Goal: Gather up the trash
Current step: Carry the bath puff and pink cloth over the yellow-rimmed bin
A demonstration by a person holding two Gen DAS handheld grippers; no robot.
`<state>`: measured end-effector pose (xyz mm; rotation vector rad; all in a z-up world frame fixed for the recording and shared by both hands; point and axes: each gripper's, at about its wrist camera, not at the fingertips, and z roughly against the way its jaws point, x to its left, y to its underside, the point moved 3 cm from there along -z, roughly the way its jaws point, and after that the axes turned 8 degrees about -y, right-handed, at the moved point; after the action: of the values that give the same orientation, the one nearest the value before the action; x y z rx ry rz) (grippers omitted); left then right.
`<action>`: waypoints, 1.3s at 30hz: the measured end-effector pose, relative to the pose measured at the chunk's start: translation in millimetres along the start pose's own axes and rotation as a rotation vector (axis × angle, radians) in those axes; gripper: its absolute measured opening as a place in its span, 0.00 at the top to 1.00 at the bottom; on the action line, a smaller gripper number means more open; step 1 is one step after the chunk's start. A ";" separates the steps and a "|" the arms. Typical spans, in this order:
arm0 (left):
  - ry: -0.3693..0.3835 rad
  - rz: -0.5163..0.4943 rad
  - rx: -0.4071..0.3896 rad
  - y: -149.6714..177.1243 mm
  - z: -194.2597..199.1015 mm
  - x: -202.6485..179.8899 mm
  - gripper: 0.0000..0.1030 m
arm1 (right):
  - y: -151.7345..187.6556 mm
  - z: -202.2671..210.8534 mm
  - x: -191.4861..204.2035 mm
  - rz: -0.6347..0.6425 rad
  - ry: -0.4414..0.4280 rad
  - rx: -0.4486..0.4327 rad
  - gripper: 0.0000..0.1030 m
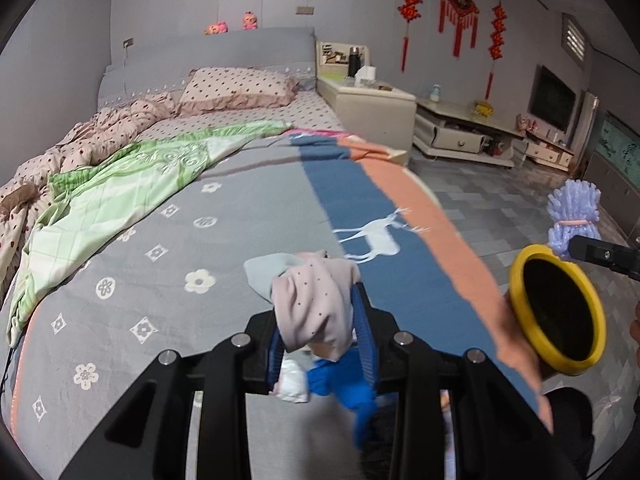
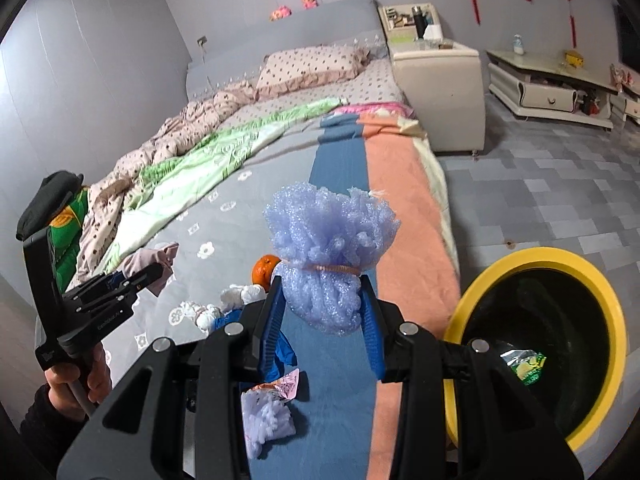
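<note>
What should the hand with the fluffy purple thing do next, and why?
Probably swing the right hand-held gripper right, over the yellow-rimmed black bin. It already grips the purple foam-net bundle, and the bin sits open beside the bed, a green wrapper inside.

Bin (image 2: pixel 536 340) right of bed (image 2: pixel 224 216), wrapper (image 2: pixel 524 364) in it; orange (image 2: pixel 264 268), tissues (image 2: pixel 224 304) on bed, nightstand (image 2: pixel 440 92) behind.

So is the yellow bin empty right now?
No, the right wrist view shows a crumpled green and silver wrapper lying inside the yellow bin.
</note>
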<state>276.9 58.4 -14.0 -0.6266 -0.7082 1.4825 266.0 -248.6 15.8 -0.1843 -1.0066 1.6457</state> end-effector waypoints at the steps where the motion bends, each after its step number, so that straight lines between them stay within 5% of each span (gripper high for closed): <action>1: 0.008 0.001 -0.006 -2.2 3.8 -4.3 0.72 | -1.1 5.9 -1.7 -0.004 -0.001 -0.008 0.66; 21: 0.195 -0.061 -0.093 -42.1 51.8 -120.3 0.72 | -35.3 145.4 -60.7 -0.047 0.096 -0.205 0.65; 39: 0.332 -0.152 -0.061 -42.0 38.7 -232.8 0.72 | -22.7 181.0 -138.3 -0.144 0.168 -0.225 0.65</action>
<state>283.8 -176.3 33.9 -0.8246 -0.5308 1.1833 222.8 -460.1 92.0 -0.3851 -1.0498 1.3615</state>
